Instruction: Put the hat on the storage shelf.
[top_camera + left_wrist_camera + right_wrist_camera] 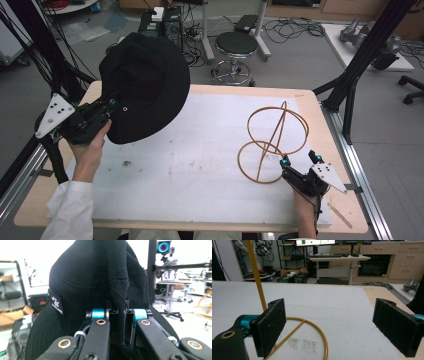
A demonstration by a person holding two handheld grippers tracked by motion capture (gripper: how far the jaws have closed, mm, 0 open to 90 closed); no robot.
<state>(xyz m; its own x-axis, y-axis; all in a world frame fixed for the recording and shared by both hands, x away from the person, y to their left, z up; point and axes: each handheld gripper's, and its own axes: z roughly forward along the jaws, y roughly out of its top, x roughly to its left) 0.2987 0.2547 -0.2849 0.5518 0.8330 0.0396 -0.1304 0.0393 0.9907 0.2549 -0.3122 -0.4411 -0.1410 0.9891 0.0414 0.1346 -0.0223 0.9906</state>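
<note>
From the high view I've got one black hat (145, 85) held up off the surface (200, 165) at the far left corner by my left tool (107, 111), and one gold wire stand (272, 142) sitting on the white mat over on the right, with my right tool (300, 162) just beside its base ring. In the left gripper view the left tool is clamped tight on a fold of the hat's brim (120, 305), with the crown rising above it and a small label (57, 304) at the left. It's a thin pinch, so the floppy fabric could slide out if I swing it. In the right gripper view the right tool (329, 325) is spread wide with nothing in it, its left pad (270, 327) right by the stand's upright rod (257, 275). That light stand could tip if I bump it. Count: one hat, one stand, two tools.
</note>
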